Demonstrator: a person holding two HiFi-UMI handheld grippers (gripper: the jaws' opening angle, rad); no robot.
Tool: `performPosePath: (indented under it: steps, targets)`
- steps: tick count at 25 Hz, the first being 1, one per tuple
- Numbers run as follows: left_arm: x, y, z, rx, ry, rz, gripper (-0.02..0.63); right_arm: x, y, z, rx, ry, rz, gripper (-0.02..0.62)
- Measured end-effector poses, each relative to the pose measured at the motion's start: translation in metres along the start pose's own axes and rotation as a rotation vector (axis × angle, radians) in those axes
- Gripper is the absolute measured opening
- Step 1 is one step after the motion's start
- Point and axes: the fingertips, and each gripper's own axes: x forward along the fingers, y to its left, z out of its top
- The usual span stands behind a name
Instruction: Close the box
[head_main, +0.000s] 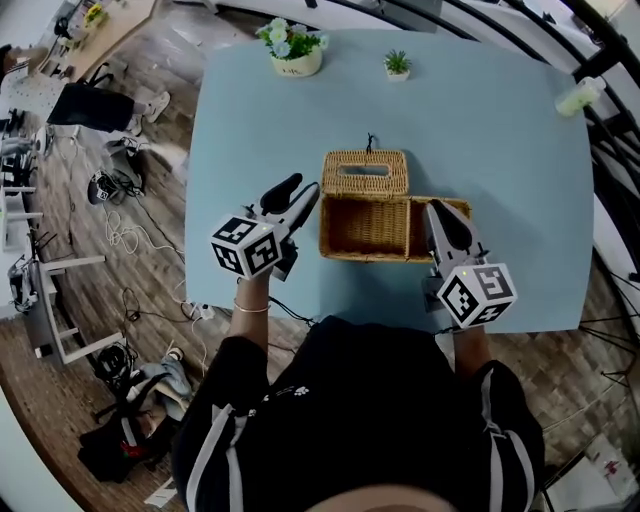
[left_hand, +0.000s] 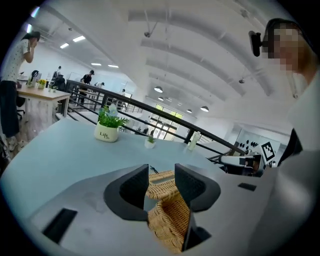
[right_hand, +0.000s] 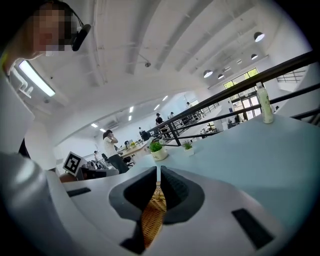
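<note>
Pinching box (head_main: 365, 228) rim with right gripper (head_main: 433, 207) closed; left gripper (head_main: 311, 191) wide, empty. I should catch lid (head_main: 365, 172) squarely.

Rough woven wicker box (head_main: 365, 228), smooth matt pale-blue table (head_main: 500, 150), matt grey plastic left claw (left_hand: 161, 175), wood-plank floor (head_main: 175, 60)

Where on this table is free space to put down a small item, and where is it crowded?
Free: the wide patch right of the wicker box, toward the bottle; the far-left patch between the flower pot and the left tool. Crowded: around the box, with the right tool on its right end.
</note>
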Motion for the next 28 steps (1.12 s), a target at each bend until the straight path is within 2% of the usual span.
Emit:
performPosePath:
  steps: [5,13,19,28]
  targets:
    - [0.019,0.025,-0.024,-0.114,0.067,-0.046,0.149,0.003,0.000,-0.005,0.007,0.018,-0.035,0.025]
    - [0.042,0.054,-0.051,-0.304,0.100,-0.082,0.158,0.008,-0.006,-0.017,0.026,0.050,-0.070,0.025]
    - [0.055,0.063,-0.061,-0.459,0.096,-0.124,0.170,0.015,-0.005,-0.018,0.038,0.061,-0.073,0.025]
    - [0.069,0.062,-0.064,-0.617,0.082,-0.172,0.179,0.021,-0.013,-0.018,0.056,0.071,-0.084,0.025]
